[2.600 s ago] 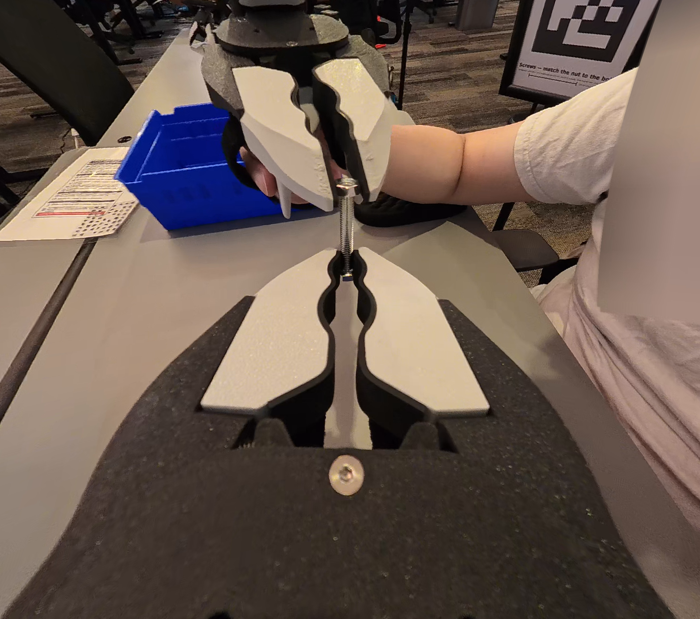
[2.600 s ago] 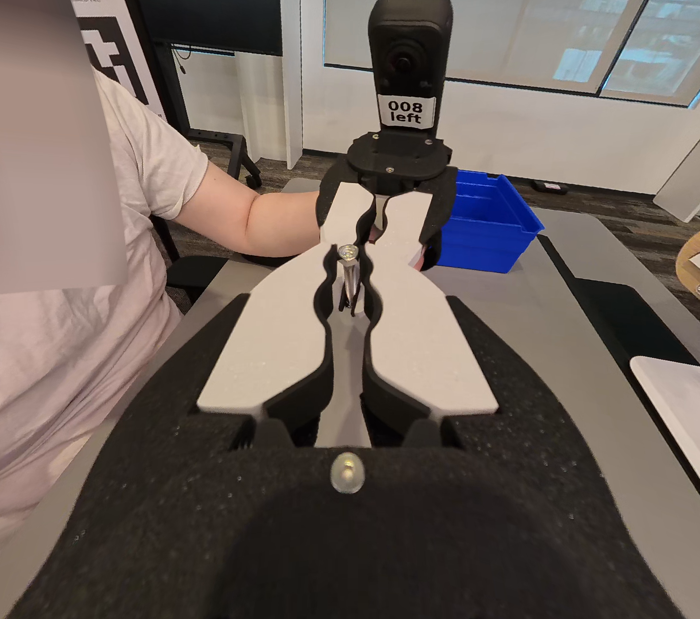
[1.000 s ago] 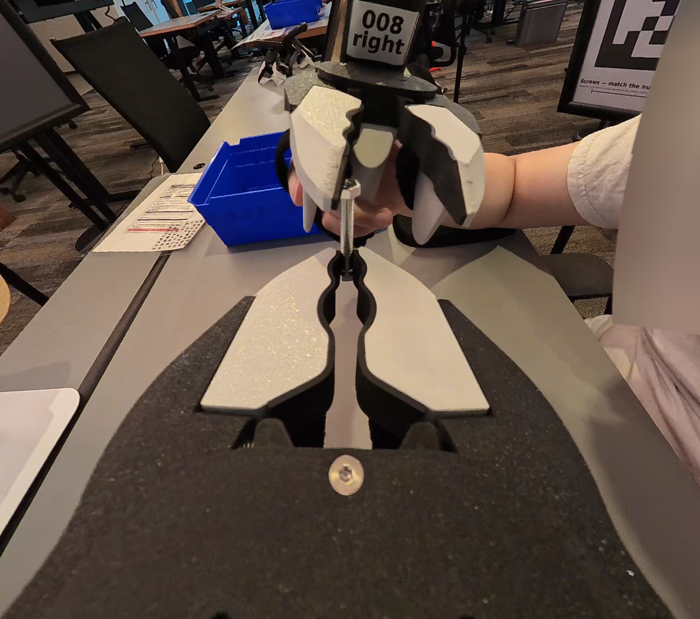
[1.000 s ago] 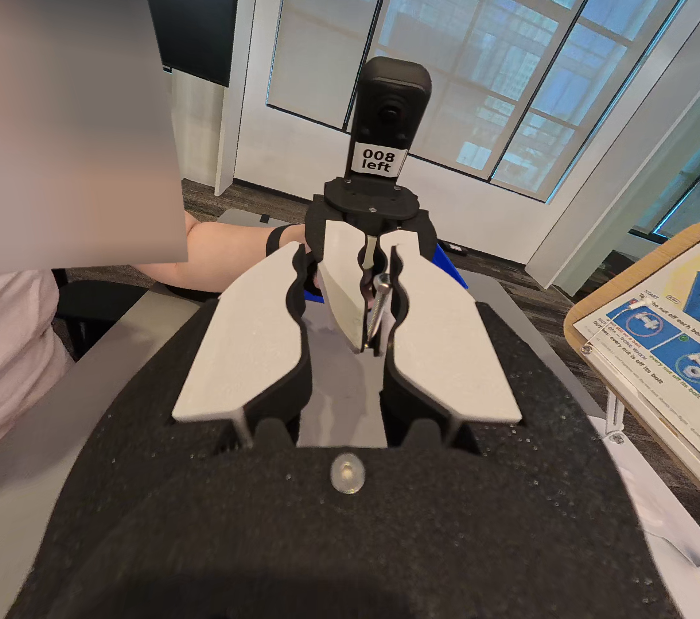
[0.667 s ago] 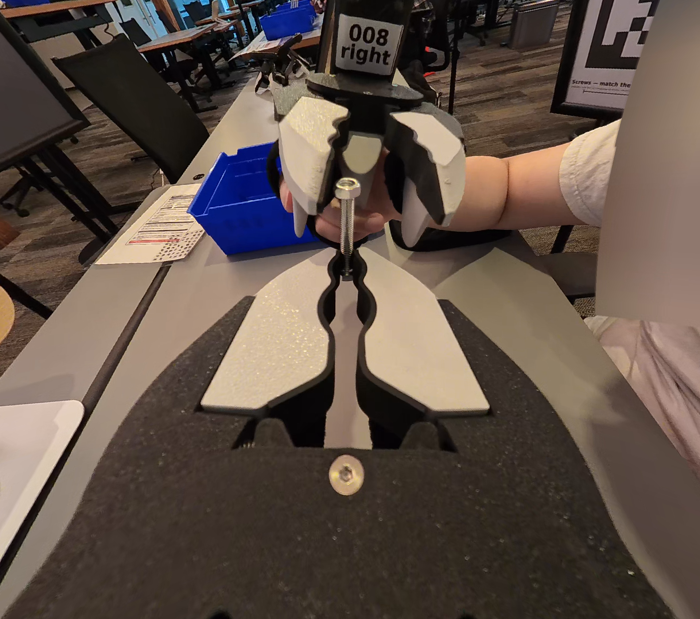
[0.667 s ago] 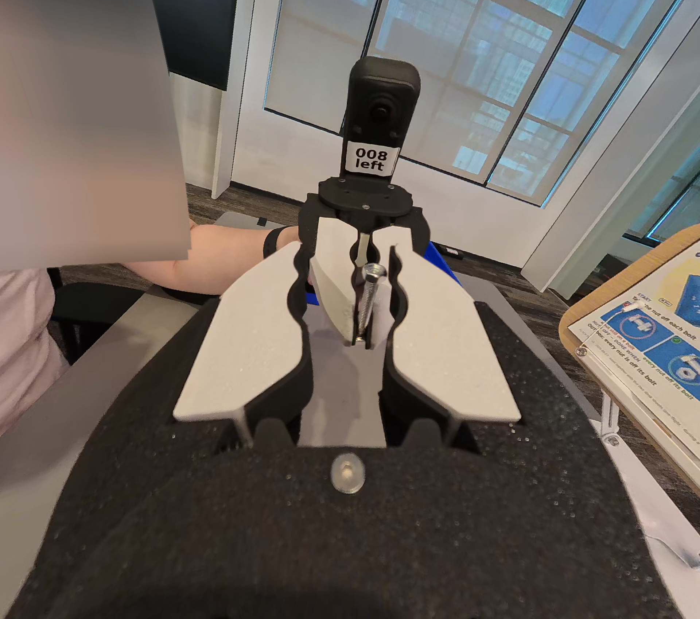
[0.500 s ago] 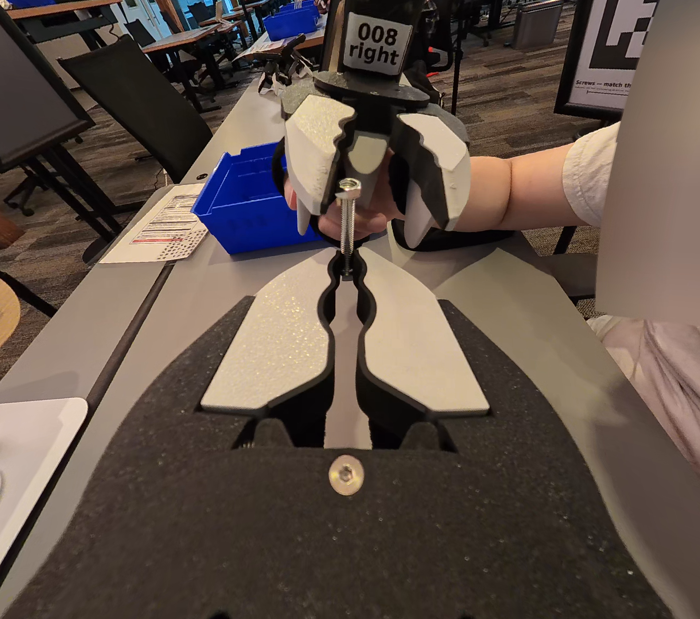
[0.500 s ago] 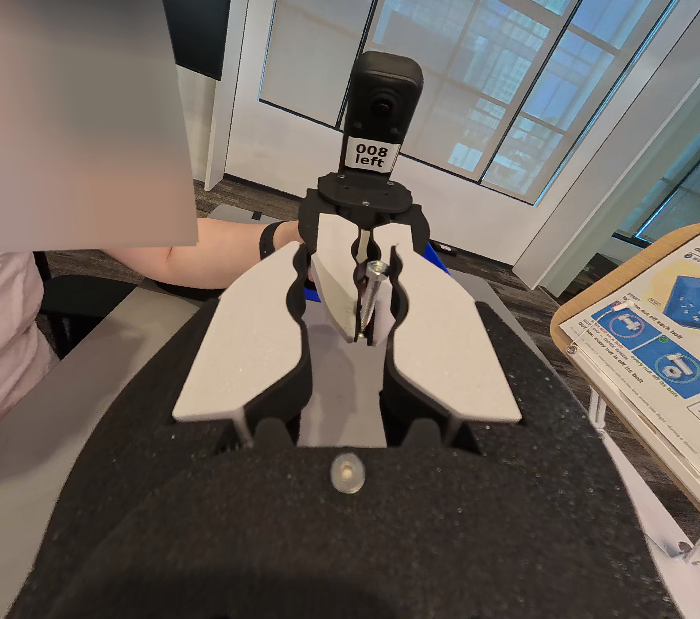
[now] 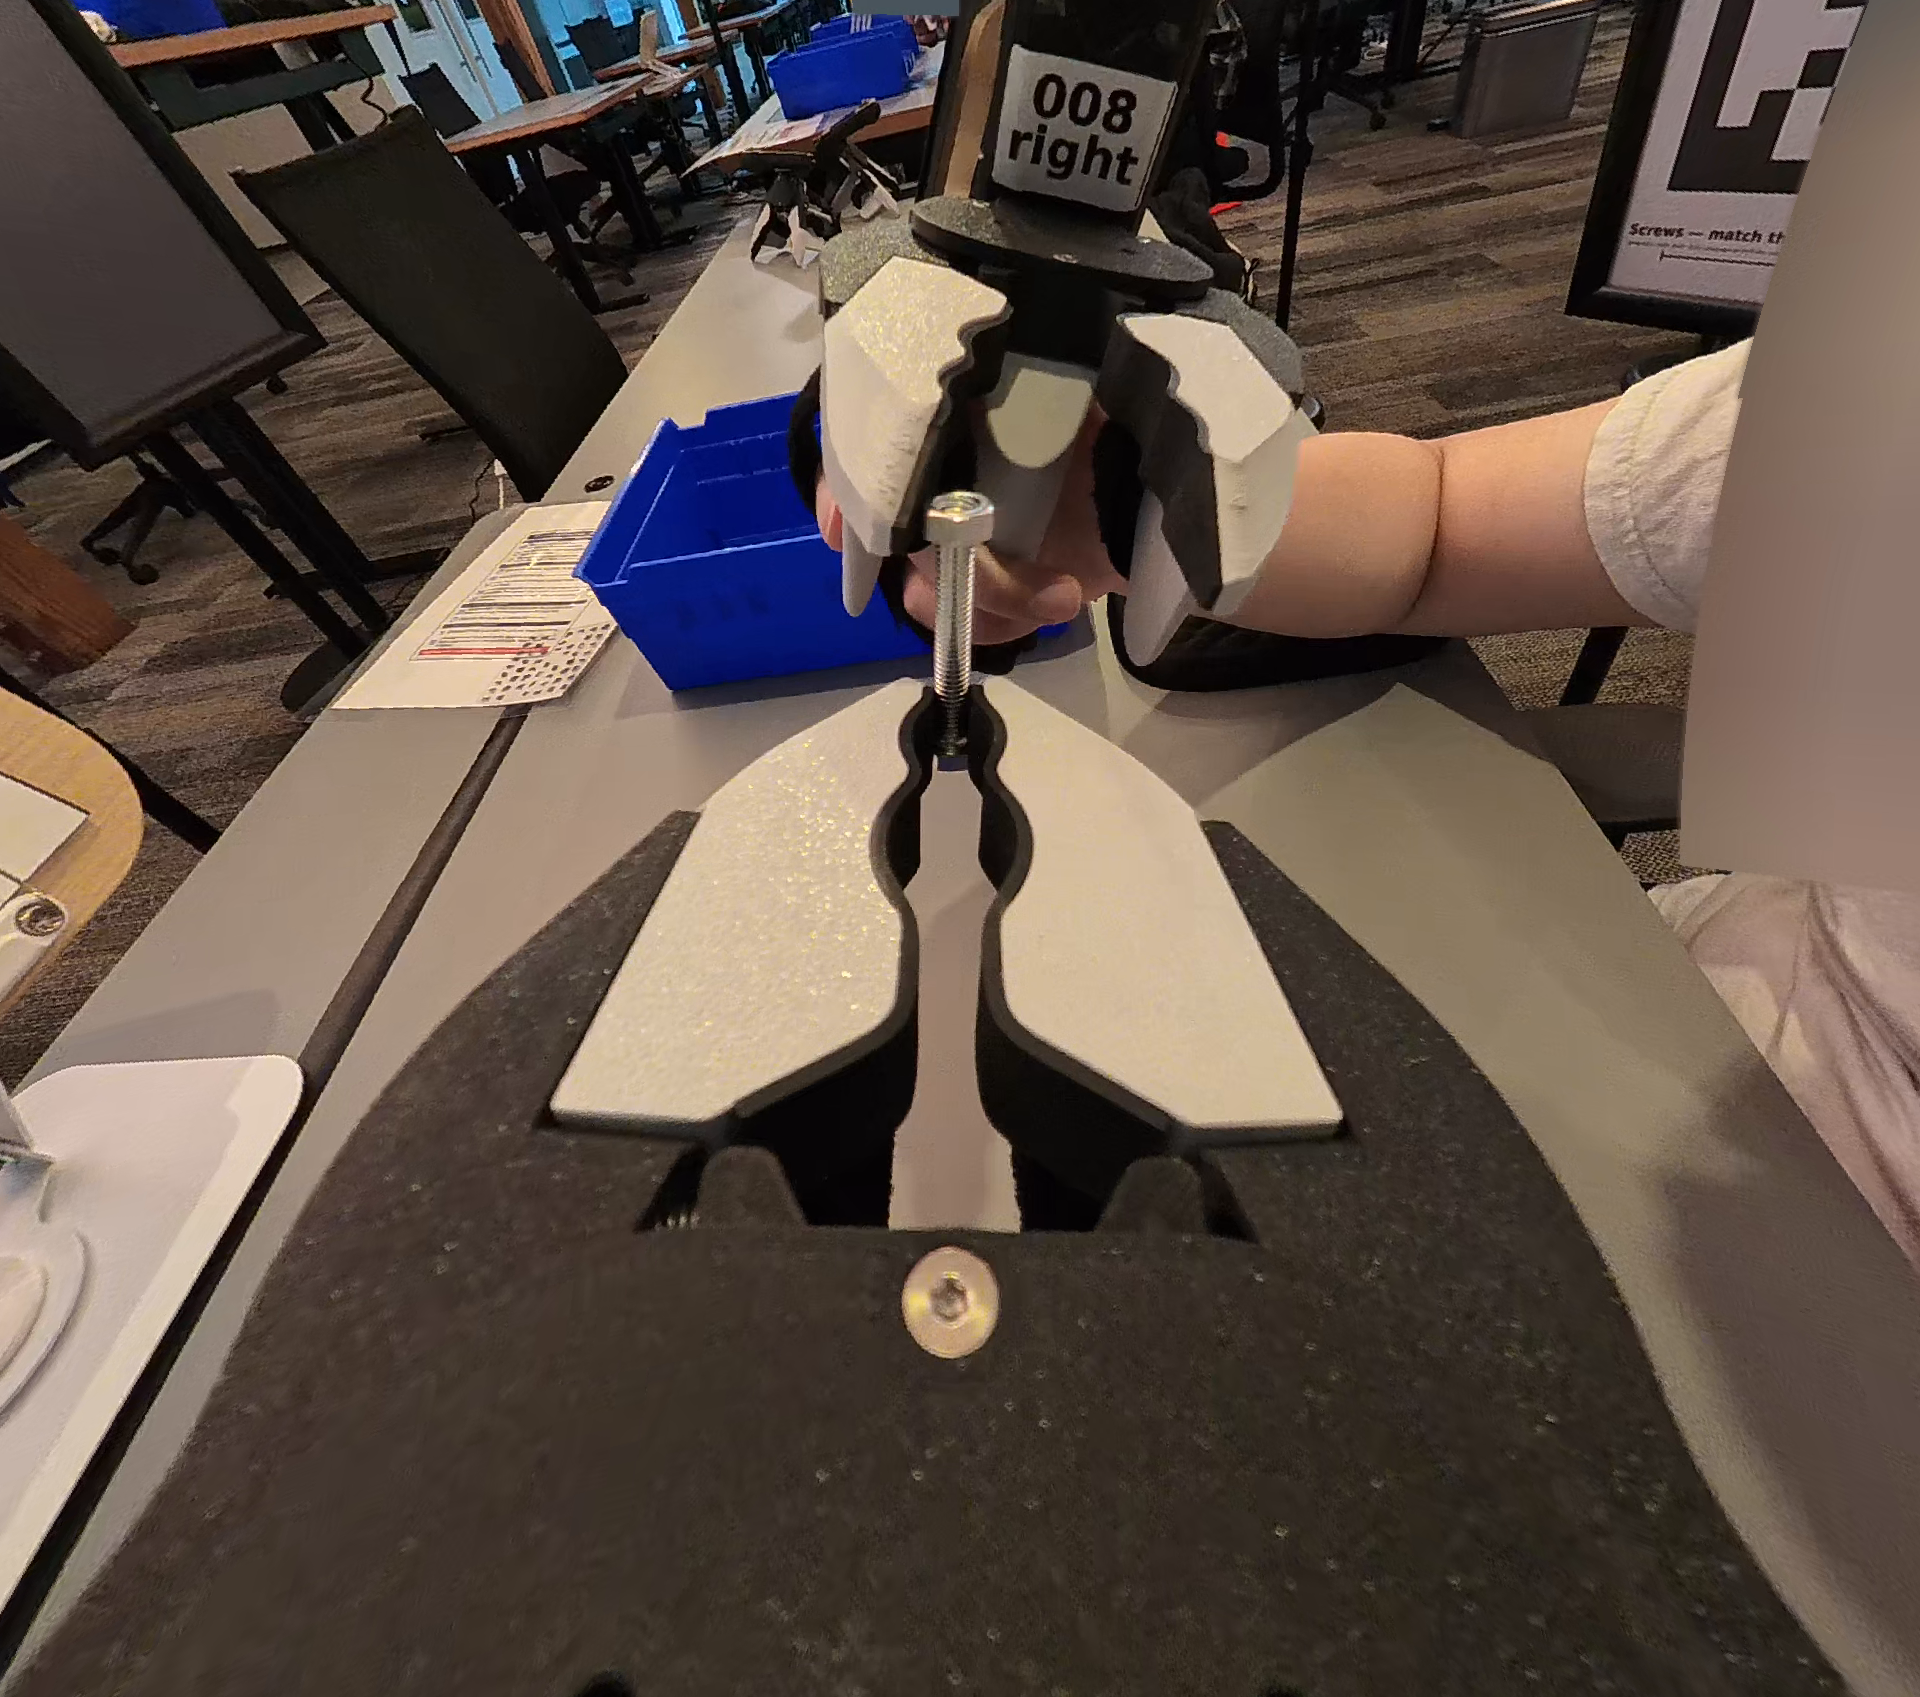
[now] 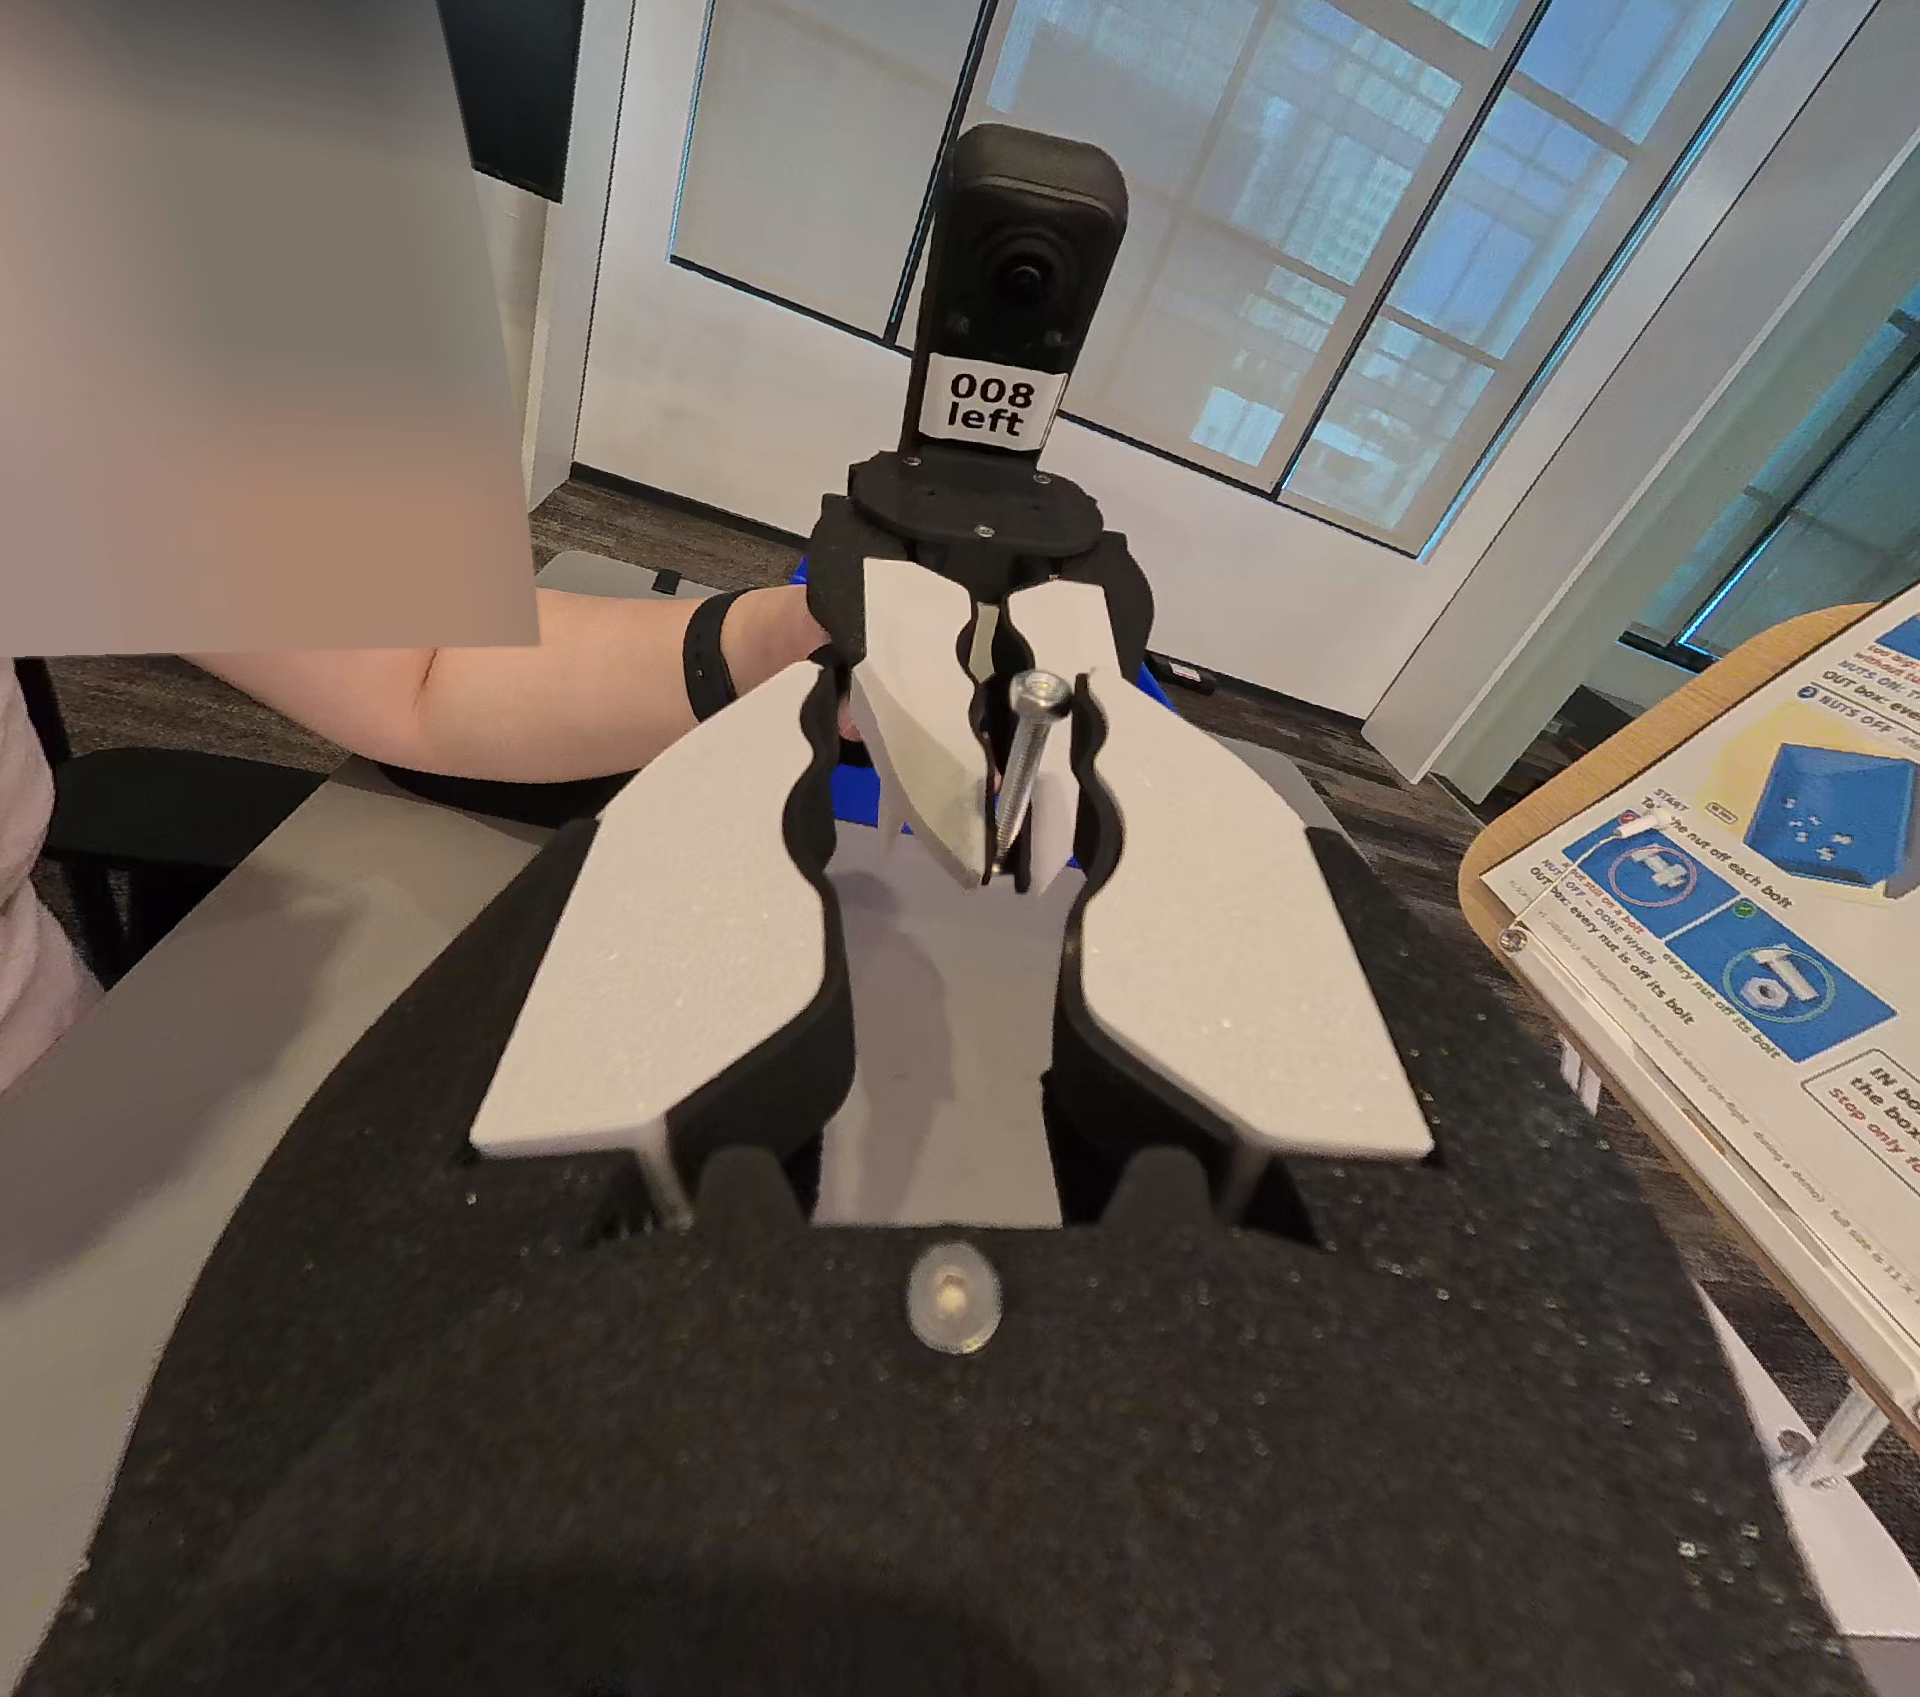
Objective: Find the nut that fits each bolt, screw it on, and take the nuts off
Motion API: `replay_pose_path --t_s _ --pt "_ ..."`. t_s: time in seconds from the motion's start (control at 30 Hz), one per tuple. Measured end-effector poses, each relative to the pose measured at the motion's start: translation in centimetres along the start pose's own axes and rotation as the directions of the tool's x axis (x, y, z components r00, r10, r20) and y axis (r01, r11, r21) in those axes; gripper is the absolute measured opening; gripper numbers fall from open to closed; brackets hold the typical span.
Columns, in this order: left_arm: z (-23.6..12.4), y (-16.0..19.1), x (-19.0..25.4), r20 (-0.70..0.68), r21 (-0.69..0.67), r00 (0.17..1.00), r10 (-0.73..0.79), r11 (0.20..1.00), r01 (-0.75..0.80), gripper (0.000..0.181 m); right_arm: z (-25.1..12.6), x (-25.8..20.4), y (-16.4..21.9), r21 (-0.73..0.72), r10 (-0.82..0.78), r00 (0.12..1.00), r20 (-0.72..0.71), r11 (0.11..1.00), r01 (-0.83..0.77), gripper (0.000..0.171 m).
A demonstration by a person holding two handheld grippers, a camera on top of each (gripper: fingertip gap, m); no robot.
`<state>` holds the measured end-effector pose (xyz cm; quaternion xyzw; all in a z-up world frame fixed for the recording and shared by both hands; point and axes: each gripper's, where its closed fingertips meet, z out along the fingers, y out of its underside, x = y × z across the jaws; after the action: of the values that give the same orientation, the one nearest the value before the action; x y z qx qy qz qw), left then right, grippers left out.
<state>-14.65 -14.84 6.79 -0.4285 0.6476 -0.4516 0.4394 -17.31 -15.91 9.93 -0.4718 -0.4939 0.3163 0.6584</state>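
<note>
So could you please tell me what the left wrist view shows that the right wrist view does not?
Only the left wrist view shows the blue bin's open inside and a printed sheet beside it. Only the right wrist view shows an illustrated instruction board and large windows. Both show the left gripper shut on the bolt, with the right gripper open.

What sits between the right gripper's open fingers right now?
Only the bolt, head up, close to one finger of the right gripper; the left gripper pinches its lower end. No nut shows on it. The right wrist view shows this best.
</note>
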Motion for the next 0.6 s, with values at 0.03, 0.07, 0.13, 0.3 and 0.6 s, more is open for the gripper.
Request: replay_pose_path --t_s 0.03,0.07,0.13,0.3,0.6 --pt "-0.1 0.0 -0.1 0.003 0.002 1.0 -0.002 1.0 0.002 0.005 0.0 0.0 0.0 0.001 0.0 1.0 -0.001 1.0 0.0 0.042" --pt "-0.2 -0.1 -0.1 0.004 0.003 1.0 -0.003 1.0 0.003 0.005 -0.1 0.1 0.0 0.0 -0.001 1.0 -0.004 1.0 0.001 0.042" --pt "-0.3 -0.1 -0.3 0.01 0.004 1.0 -0.002 1.0 0.002 0.005 -0.1 0.2 0.0 -0.003 -0.005 1.0 -0.01 1.0 0.005 0.043" --pt "-0.6 -0.2 -0.6 0.023 0.008 1.0 -0.01 1.0 0.01 0.004 -0.3 0.4 0.0 -0.009 -0.014 1.0 -0.018 1.0 0.014 0.041" --pt "0.3 0.2 0.2 -0.015 -0.009 1.0 -0.003 1.0 0.003 0.004 -0.1 0.5 -0.1 0.009 0.005 1.0 -0.026 1.0 -0.005 0.042"
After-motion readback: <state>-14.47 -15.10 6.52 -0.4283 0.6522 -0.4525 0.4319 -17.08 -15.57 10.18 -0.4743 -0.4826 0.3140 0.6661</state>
